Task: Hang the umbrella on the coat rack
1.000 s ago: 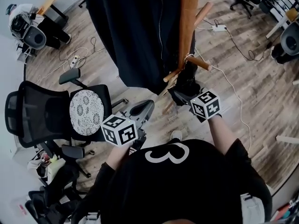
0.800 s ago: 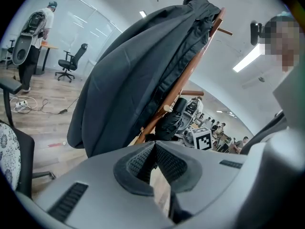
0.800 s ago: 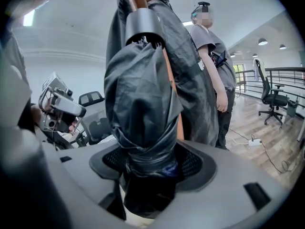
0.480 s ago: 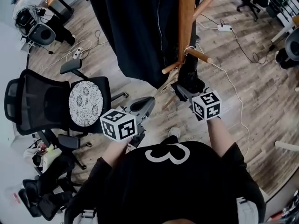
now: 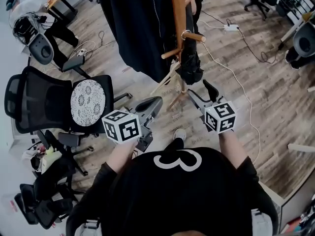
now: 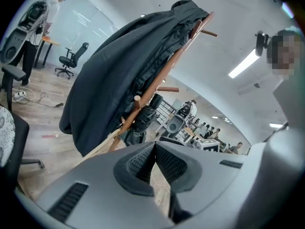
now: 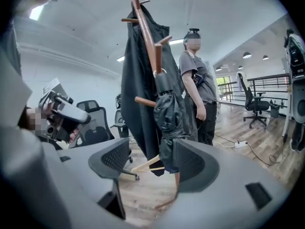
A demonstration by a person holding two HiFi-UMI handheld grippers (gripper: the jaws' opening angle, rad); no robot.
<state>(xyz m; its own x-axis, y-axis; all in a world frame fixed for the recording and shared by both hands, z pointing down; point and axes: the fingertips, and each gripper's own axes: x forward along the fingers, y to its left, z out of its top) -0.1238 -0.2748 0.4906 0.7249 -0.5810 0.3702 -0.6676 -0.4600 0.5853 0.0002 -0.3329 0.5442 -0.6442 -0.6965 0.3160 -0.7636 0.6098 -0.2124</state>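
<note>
The black folded umbrella (image 5: 189, 65) hangs by its loop from a peg (image 5: 193, 35) of the wooden coat rack (image 5: 178, 14). My right gripper (image 5: 202, 92) is below and to the right of it, apart from it. In the right gripper view the umbrella (image 7: 169, 113) hangs beyond the right gripper (image 7: 152, 159), whose jaws are opening with nothing between them. My left gripper (image 5: 152, 107) is to the left of the rack's feet, shut and empty. In the left gripper view the left gripper (image 6: 155, 149) has its pads together, with the rack (image 6: 157, 85) ahead.
A long black coat (image 5: 138, 28) hangs on the rack's left side. An office chair with a patterned cushion (image 5: 88, 102) stands at the left. A cable and power strip (image 5: 230, 28) lie on the wood floor at the right. A person (image 7: 202, 89) stands behind the rack.
My right gripper has drawn back from the umbrella's lower end, and the umbrella stays hanging on the peg. Both grippers sit farther from the rack than before.
</note>
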